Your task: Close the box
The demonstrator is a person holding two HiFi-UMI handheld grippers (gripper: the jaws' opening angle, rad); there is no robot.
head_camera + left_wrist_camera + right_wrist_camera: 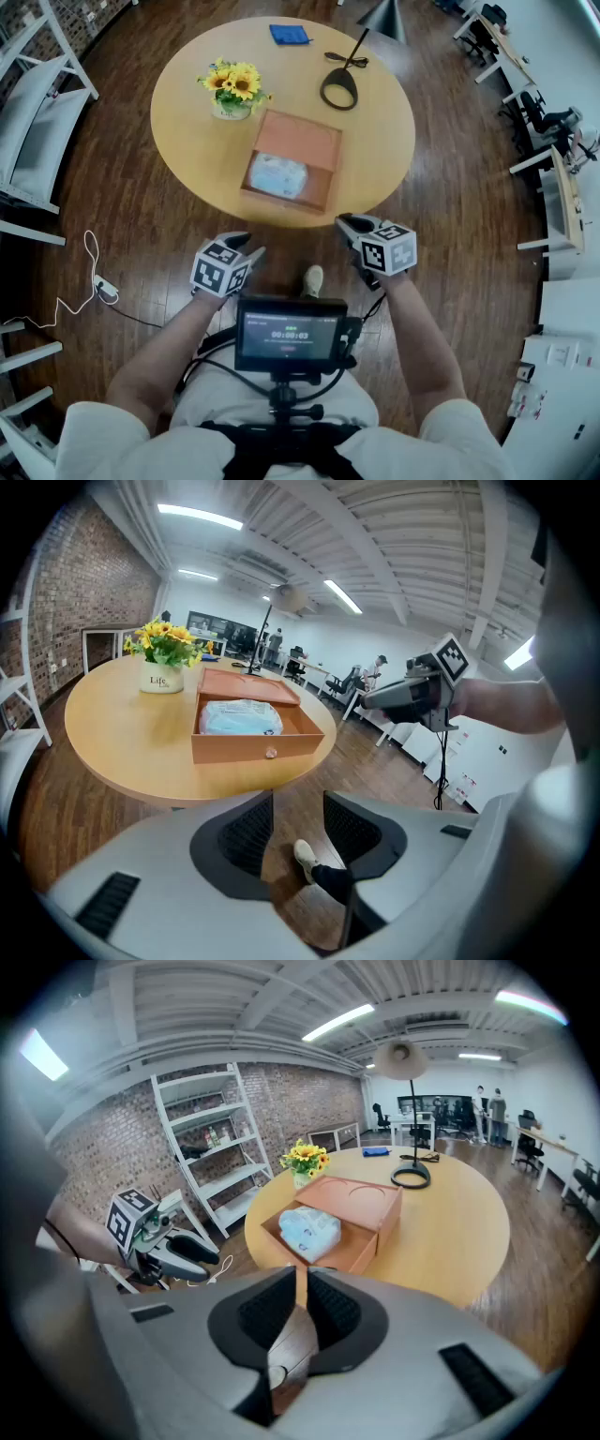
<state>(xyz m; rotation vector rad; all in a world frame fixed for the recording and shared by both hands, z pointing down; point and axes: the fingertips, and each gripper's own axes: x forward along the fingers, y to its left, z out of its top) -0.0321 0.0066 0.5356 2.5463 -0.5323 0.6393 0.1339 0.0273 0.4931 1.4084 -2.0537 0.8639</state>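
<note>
Box (291, 161): centre frame on round table (187, 112), drawer drawn out, packet (278, 175) inside. Left gripper (253, 249), lower left: jaws wide, empty. Right gripper (349, 225): jaws narrowly apart, empty. Step: approach, contact pending. Next move, likely: press drawer front inward.

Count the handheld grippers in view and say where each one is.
2. The left gripper is held off the near edge of the table, on the left; the right gripper opposite it, on the right. None seems hidden.
</note>
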